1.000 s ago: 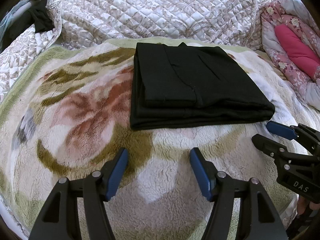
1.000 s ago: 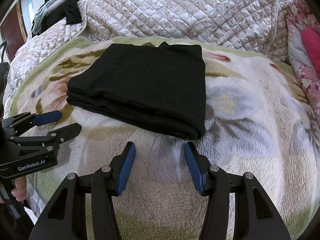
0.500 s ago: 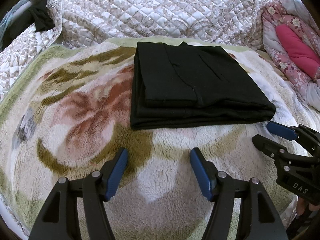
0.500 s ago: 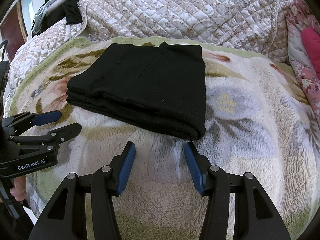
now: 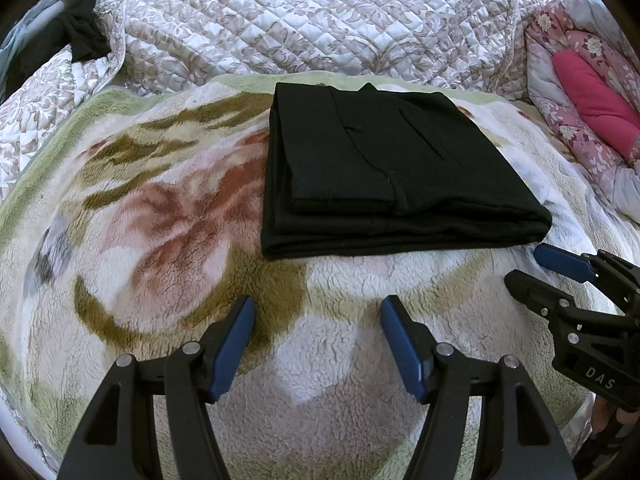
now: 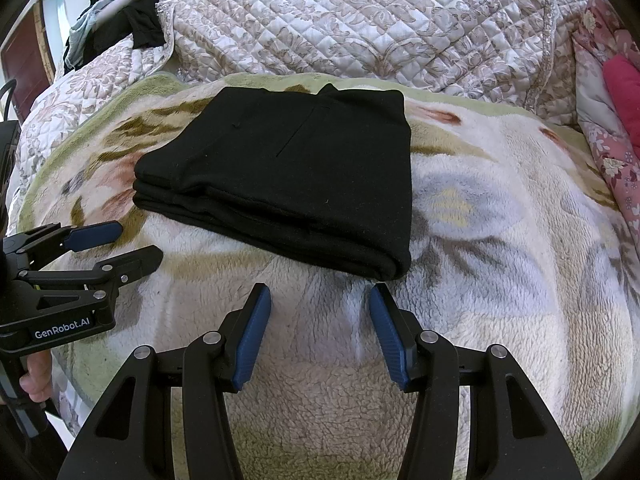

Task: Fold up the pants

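Pants [image 5: 384,168] folded, flat on blanket [image 5: 160,240]; left gripper [image 5: 318,320], right gripper [image 6: 320,304] both agape, empty.

Black pants [image 5: 384,168], folded flat on floral fleece blanket [image 5: 160,216]. Left gripper [image 5: 316,316] nearer, jaws apart, empty. Right gripper [image 5: 528,268] at right edge.

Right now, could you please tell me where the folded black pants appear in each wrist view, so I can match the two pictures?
Left wrist view: the folded black pants lie centre, slightly right, above the open left claw.
Right wrist view: the pants lie centre-left, their near right corner just above the open right claw.
Shared landmark: the quilted bedspread behind the pants.
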Tool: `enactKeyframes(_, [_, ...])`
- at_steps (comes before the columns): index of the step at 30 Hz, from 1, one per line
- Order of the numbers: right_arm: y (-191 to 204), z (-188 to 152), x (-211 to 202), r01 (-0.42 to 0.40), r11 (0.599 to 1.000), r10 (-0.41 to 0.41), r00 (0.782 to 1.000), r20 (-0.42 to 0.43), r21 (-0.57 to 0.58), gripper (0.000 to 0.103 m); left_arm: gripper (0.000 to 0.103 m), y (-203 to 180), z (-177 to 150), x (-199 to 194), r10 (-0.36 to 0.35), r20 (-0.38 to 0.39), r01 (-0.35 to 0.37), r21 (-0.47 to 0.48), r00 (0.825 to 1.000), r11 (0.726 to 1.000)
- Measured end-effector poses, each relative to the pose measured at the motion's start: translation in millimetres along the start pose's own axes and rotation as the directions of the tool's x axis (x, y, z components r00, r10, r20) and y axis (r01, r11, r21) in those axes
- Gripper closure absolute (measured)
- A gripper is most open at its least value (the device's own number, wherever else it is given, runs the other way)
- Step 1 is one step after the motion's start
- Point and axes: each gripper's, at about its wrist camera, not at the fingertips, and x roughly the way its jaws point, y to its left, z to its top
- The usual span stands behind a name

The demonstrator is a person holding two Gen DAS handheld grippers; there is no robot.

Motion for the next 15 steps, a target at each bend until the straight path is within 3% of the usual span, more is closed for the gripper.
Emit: enactKeyframes(15, [-0.2, 0.2, -0.1, 0.001, 1.0, -0.001, 1.0, 0.001, 0.0, 0.05, 0.034, 0.5, 0.5, 0.0, 0.0, -0.002, 0.0, 0.001, 1.0, 1.0])
